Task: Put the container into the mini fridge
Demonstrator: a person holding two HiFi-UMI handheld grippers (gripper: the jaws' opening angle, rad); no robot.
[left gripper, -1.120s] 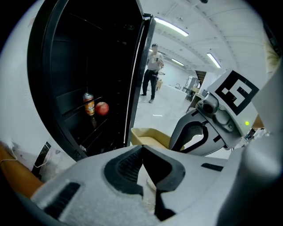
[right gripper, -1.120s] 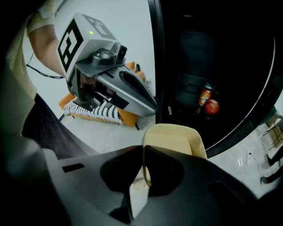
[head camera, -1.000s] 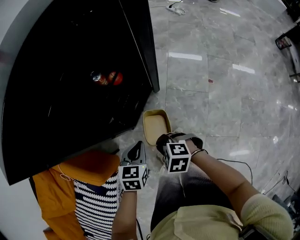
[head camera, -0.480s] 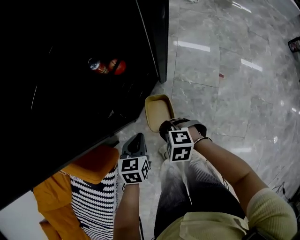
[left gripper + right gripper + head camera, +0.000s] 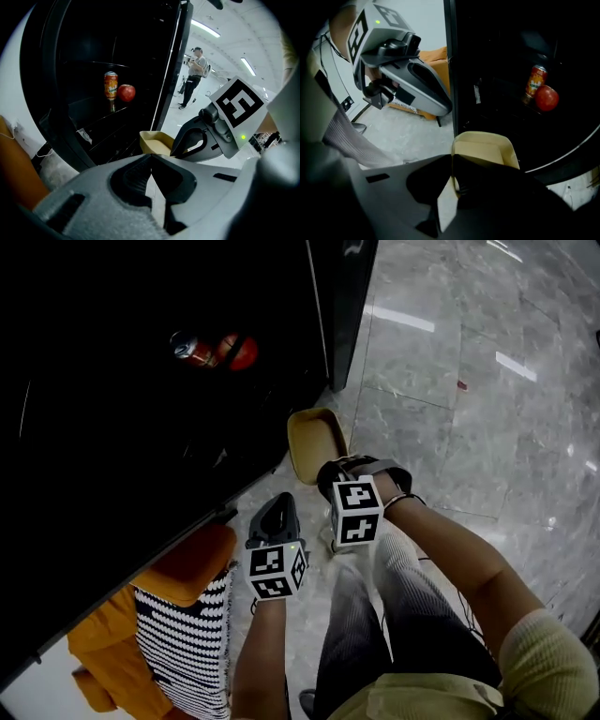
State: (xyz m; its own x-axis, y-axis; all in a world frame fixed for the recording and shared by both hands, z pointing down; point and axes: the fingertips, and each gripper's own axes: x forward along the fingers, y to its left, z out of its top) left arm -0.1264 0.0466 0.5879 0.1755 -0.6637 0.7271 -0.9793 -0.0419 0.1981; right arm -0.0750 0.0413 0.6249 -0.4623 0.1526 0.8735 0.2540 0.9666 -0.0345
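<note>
A beige open container (image 5: 314, 439) hangs above the floor in front of the open black mini fridge (image 5: 141, 427). My right gripper (image 5: 329, 486) is shut on its near rim. In the right gripper view the container (image 5: 485, 149) sticks out past the pinched jaws toward the fridge shelves. My left gripper (image 5: 277, 504) is just left of it, shut and holding nothing. The left gripper view shows the container (image 5: 157, 141) and the right gripper (image 5: 206, 136) ahead. A drink can (image 5: 190, 349) and a red apple (image 5: 240, 352) stand on a fridge shelf.
The fridge door (image 5: 345, 306) stands open just beyond the container. An orange seat (image 5: 183, 563) with a striped cloth (image 5: 183, 643) is at lower left beside the fridge. Grey marble floor (image 5: 469, 427) spreads to the right. A person (image 5: 194, 72) stands far off.
The right gripper has carried the container a little nearer to the fridge opening. The left gripper has kept beside it, still shut. The head view has swung closer over the fridge.
</note>
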